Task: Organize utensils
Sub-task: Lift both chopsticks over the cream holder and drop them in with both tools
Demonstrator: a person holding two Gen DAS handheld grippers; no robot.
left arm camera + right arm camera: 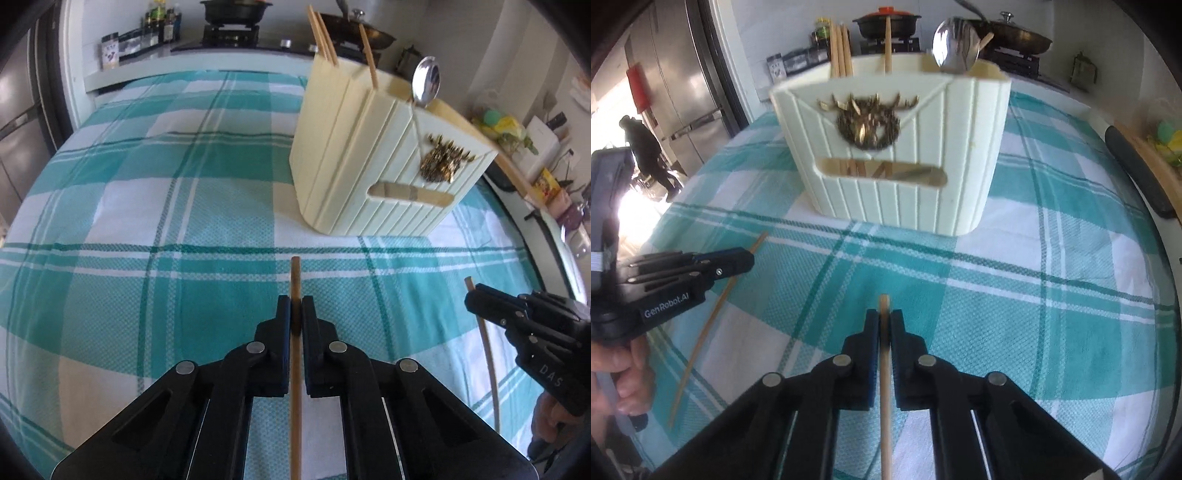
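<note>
A cream utensil holder (pixel 384 155) with a gold emblem stands on the teal plaid cloth; it also shows in the right wrist view (pixel 894 147). It holds several wooden chopsticks (pixel 840 48) and a metal spoon (pixel 955 44). My left gripper (pixel 295 306) is shut on a wooden chopstick (pixel 295 406), held above the cloth short of the holder. My right gripper (pixel 884 321) is shut on another wooden chopstick (pixel 885 406). The right gripper appears in the left wrist view (pixel 476 295), the left gripper in the right wrist view (pixel 748 258).
The table's cloth (pixel 147 221) spreads in front of the holder. A stove with pots (pixel 232 18) and jars (pixel 159 26) stands behind. A wooden board and clutter (pixel 517 136) line the right edge. A fridge (pixel 683 74) and a person (pixel 646 155) are at far left.
</note>
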